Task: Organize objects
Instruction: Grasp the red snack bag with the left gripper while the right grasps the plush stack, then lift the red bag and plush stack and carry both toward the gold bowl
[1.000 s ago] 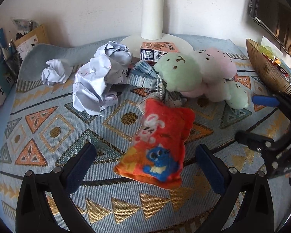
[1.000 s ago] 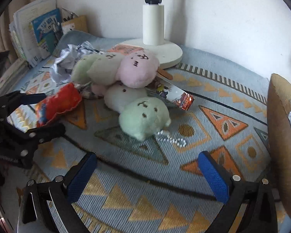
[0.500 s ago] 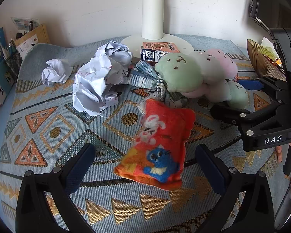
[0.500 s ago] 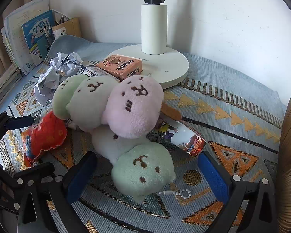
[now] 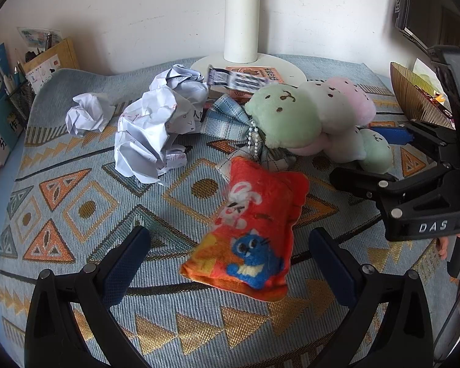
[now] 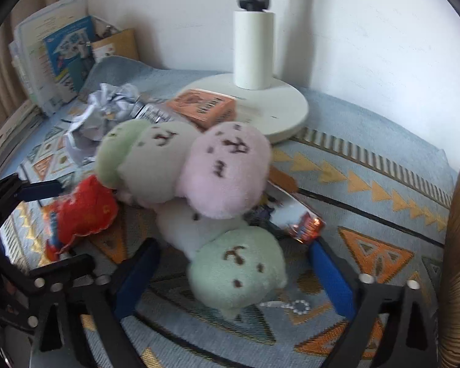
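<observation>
A cluster of pastel plush balls (image 5: 306,116) (image 6: 199,165) lies on the patterned cloth in front of the lamp. Its lowest ball, pale green (image 6: 239,273), sits between the fingers of my right gripper (image 6: 233,251) (image 5: 360,153). The jaws are closing, but the pads stand apart from the ball on both sides. A red plush pouch (image 5: 254,230) (image 6: 82,211) with a blue cat lies flat just ahead of my left gripper (image 5: 228,239) (image 6: 67,224). That gripper is open and its fingers sit wide on either side of the pouch's near end without touching it.
Crumpled paper (image 5: 156,125) and a smaller wad (image 5: 89,113) lie at the left. An orange box (image 6: 205,105) rests on the white lamp base (image 6: 279,116). A shiny snack wrapper (image 6: 303,227) lies under the plush, a wicker basket (image 5: 417,98) stands right, books (image 6: 61,52) at the left.
My right gripper has moved in on the plush cluster until its fingers flank the lowest green ball, and its jaws have narrowed a little. The left gripper and the red pouch have stayed put.
</observation>
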Demonstrator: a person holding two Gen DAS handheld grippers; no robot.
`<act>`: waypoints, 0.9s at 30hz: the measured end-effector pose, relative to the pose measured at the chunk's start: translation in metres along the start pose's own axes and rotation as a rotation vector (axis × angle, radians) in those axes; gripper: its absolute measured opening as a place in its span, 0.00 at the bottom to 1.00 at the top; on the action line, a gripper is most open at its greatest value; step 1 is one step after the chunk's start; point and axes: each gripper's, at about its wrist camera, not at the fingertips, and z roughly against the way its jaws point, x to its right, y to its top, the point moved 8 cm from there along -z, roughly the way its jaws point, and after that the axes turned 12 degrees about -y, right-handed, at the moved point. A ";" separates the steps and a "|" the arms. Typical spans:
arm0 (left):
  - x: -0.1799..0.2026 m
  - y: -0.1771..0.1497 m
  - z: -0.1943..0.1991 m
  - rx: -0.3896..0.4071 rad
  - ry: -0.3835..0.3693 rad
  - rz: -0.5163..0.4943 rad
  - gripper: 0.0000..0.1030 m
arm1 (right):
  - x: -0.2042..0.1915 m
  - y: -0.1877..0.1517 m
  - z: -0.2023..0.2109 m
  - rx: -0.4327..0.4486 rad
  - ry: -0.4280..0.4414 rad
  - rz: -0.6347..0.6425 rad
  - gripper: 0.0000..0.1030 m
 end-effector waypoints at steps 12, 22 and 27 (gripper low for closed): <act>0.012 0.007 0.021 0.071 -0.051 -0.026 0.40 | -0.009 0.001 0.018 0.057 0.267 -0.087 0.44; 0.002 0.003 0.029 0.133 -0.091 0.035 0.33 | -0.016 -0.032 0.047 0.012 0.507 -0.223 0.44; 0.009 -0.004 0.036 0.166 -0.122 0.087 0.32 | -0.025 -0.046 0.062 -0.042 0.615 -0.267 0.44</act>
